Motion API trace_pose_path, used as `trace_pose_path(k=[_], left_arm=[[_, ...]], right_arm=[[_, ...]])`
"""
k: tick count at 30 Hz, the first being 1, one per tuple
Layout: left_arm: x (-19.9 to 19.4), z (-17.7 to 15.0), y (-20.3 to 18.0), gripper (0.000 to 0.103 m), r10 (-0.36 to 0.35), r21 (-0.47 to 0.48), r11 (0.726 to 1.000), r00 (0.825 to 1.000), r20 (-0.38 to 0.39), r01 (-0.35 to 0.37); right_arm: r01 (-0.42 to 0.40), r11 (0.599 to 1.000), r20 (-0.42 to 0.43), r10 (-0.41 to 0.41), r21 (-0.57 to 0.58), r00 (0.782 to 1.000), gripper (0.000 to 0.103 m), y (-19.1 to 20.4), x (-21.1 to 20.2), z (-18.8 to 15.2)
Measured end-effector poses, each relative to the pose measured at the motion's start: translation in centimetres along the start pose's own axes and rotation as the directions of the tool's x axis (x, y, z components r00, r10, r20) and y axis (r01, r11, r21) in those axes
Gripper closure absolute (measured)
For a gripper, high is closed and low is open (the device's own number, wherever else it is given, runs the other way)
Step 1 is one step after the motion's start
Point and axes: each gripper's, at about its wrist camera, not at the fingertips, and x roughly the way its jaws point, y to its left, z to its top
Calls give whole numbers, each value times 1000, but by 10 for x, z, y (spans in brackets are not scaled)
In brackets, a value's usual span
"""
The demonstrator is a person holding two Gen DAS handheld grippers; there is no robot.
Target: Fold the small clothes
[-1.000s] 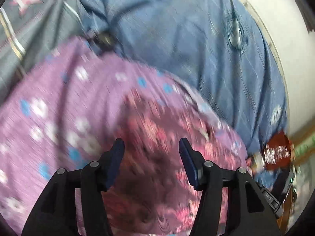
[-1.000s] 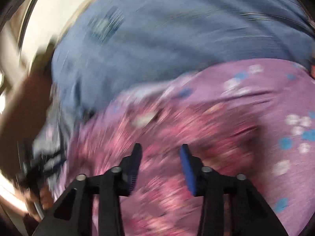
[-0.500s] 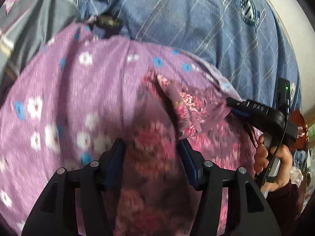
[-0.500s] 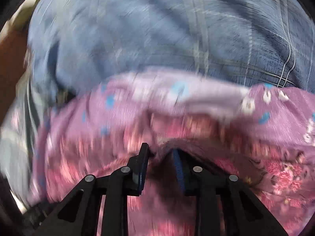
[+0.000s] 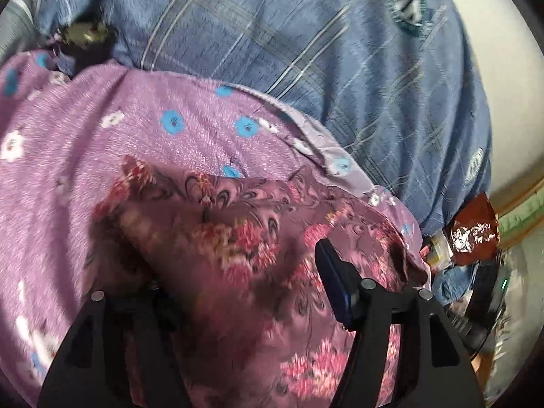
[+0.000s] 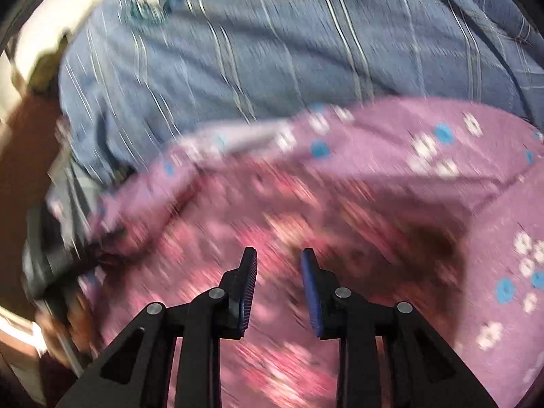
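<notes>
Left wrist view: the left tongs (image 5: 244,292) are spreading apart, with the pink flowered cloth (image 5: 244,238) bunching between them and draping over the left finger, so contact there is hidden. The right tongs (image 6: 278,289) are hanging narrowly parted over the same blurred cloth (image 6: 272,357), pinching nothing. The cloth is lying on a purple flowered blanket (image 5: 153,125), beside blue checked bedding (image 5: 306,34).

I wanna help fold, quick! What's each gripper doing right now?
Left gripper: jaws opening, floral cloth between them.
Right gripper: open, nothing gripped.
</notes>
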Motion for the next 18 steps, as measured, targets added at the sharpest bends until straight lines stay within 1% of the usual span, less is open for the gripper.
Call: trace_pose_path(k=[1, 2, 4, 5, 6, 7, 8, 9, 10, 11, 12, 13, 14, 15, 16, 17, 18], left_arm=[[2, 6, 2, 39, -7, -22, 1000, 1000, 1, 7], [-1, 7, 2, 39, -18, -37, 999, 1000, 6, 19], [-7, 16, 6, 39, -32, -71, 997, 999, 23, 33], [-11, 20, 9, 39, -29, -85, 996, 999, 37, 32], [-21, 23, 12, 39, -21, -103, 994, 998, 63, 28], [-25, 25, 15, 39, -13, -111, 994, 997, 77, 22], [-35, 26, 16, 39, 13, -109, 994, 996, 93, -2], [-40, 26, 16, 39, 42, -99, 995, 995, 94, -32], [-44, 26, 16, 39, 81, -83, 994, 993, 91, -73], [-50, 24, 15, 39, 118, -72, 991, 988, 99, -111], [-54, 23, 15, 39, 120, -72, 991, 987, 106, -113], [-57, 22, 15, 39, 112, -71, 992, 988, 104, -105], [-60, 21, 16, 39, 106, -70, 993, 989, 100, -100], [-61, 21, 16, 39, 109, -67, 992, 989, 98, -102], [-63, 20, 17, 39, 127, -60, 991, 987, 98, -122], [-67, 20, 22, 39, 143, -51, 989, 985, 94, -139], [-65, 19, 23, 39, 166, -42, 986, 983, 82, -163]], right_arm=[[35, 999, -23, -35, 3, 999, 77, -9, 8, 1], [55, 998, -24, -55, 21, 998, 80, -17, 13, 6], [93, 993, 35, -96, 78, 995, 81, -37, 21, 26], [139, 984, 79, -148, 111, 986, 81, -45, 22, 36], [192, 969, 117, -211, 155, 970, 77, -51, 22, 46], [193, 965, 135, -218, 177, 967, 78, -52, 20, 52], [127, 977, 163, -155, 173, 974, 78, -43, 16, 56], [40, 991, 183, -63, 128, 981, 78, -26, 12, 56], [-19, 998, 184, 6, 66, 983, 78, -6, 10, 54], [-59, 998, 167, 61, -19, 984, 78, 21, 11, 51], [-87, 993, 145, 98, -79, 985, 78, 43, 14, 48], [-133, 981, 101, 147, -140, 984, 79, 67, 22, 45], [-182, 965, 43, 193, -187, 980, 83, 89, 33, 42], [-224, 949, -21, 225, -221, 974, 83, 110, 46, 40], [-249, 936, -92, 233, -249, 968, 83, 130, 62, 39], [-257, 931, -148, 224, -260, 963, 83, 148, 81, 41], [-259, 933, -176, 219, -251, 960, 82, 158, 93, 42]])
